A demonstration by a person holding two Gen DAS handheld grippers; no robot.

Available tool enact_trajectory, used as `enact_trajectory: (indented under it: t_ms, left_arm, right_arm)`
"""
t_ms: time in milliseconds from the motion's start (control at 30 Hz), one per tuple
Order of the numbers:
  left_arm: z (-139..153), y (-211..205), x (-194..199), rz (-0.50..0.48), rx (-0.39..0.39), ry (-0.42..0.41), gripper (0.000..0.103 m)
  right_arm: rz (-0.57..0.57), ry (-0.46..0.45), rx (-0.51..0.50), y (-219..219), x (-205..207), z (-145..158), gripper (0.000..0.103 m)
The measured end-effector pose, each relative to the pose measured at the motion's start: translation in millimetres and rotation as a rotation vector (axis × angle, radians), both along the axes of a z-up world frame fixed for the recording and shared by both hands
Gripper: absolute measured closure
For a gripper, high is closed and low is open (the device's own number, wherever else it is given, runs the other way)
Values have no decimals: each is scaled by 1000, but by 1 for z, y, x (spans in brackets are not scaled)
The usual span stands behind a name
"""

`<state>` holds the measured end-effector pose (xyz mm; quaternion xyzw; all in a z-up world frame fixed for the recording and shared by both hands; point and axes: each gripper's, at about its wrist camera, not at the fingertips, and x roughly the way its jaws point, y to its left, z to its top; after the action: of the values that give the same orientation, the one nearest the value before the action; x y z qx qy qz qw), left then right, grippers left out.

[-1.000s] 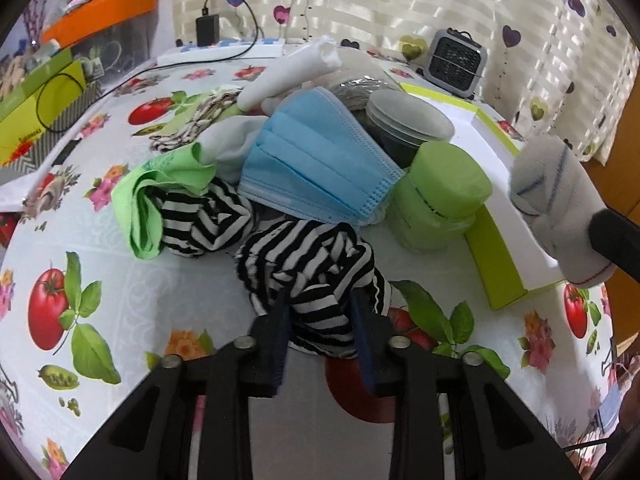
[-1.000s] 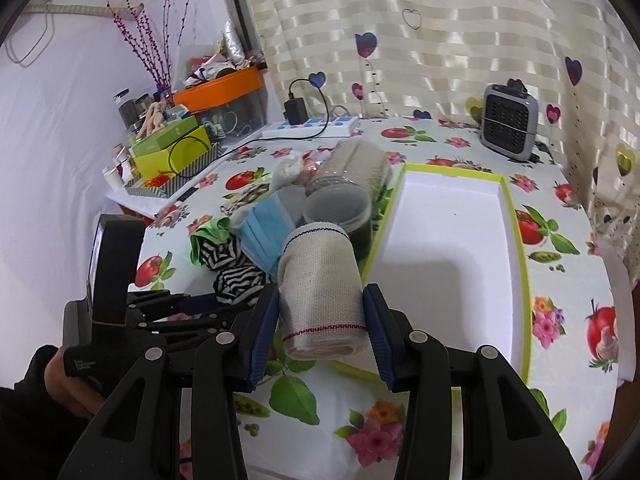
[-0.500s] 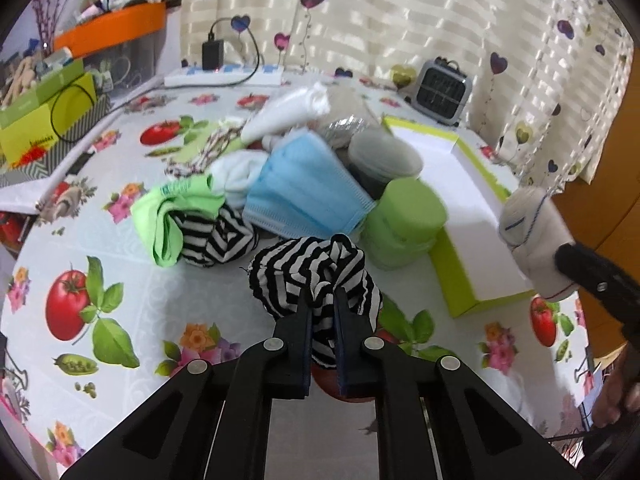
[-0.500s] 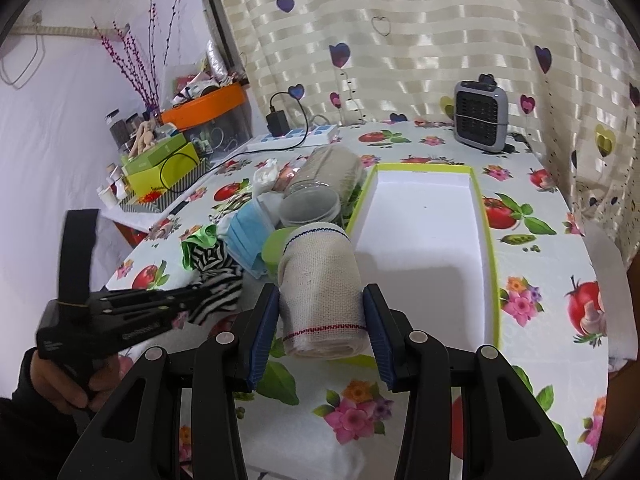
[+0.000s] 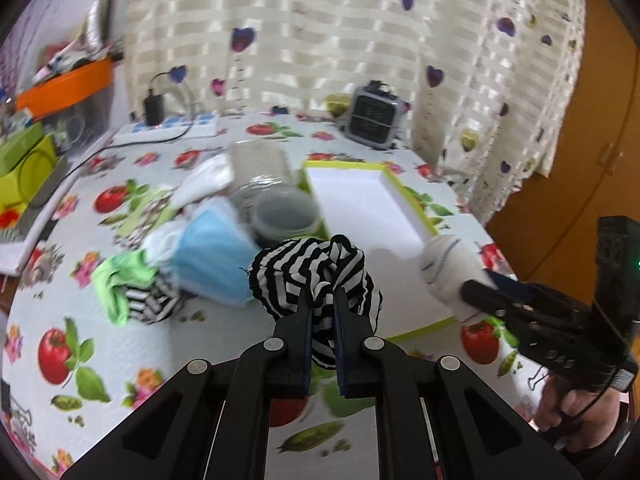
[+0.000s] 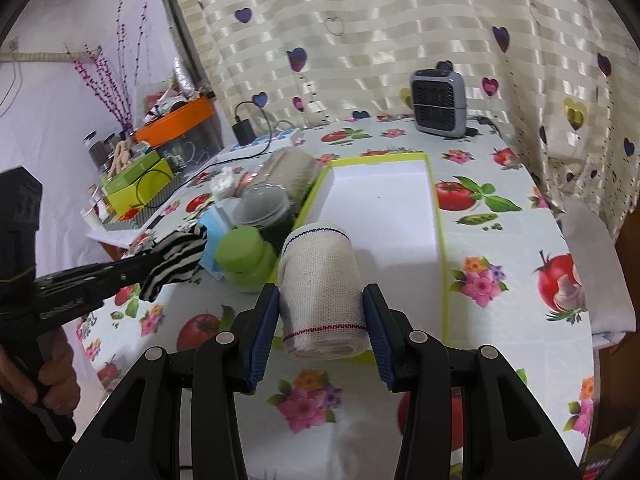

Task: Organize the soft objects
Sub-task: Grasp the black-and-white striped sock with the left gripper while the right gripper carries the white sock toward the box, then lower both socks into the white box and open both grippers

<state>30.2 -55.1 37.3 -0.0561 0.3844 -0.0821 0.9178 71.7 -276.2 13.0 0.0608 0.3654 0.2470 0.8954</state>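
My left gripper is shut on a black-and-white striped cloth and holds it above the table, near the front left of the lime-rimmed white tray. My right gripper is shut on a rolled beige bandage, held over the tray's near edge. In the right wrist view the striped cloth hangs from the left gripper at left. In the left wrist view the bandage roll shows at right.
A pile sits left of the tray: blue face mask, green cloth, another striped cloth, white cloths, a dark jar, a green-lidded jar. A grey heater and power strip stand behind.
My left gripper closed on the striped cloth and lifted it off the table toward the tray. My right gripper, still holding the bandage roll, has risen slightly near the tray's front.
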Motion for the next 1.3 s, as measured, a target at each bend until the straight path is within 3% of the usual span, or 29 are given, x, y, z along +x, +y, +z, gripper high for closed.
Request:
enact_trajectory:
  t_ms: [567,833,1300]
  left_arm:
    - [-28,-58,54,-149,11,59,94]
    - [-51,-68,76,-198,-1,109,94]
    - [-45,-62,67,-198,-15,112,86]
  right_arm:
    - [-68,66,-16,-18,45,-30,58]
    - [-85,41,-51,-19,46,-30,57]
    - [-90,20,-76,-15,31,-18,57]
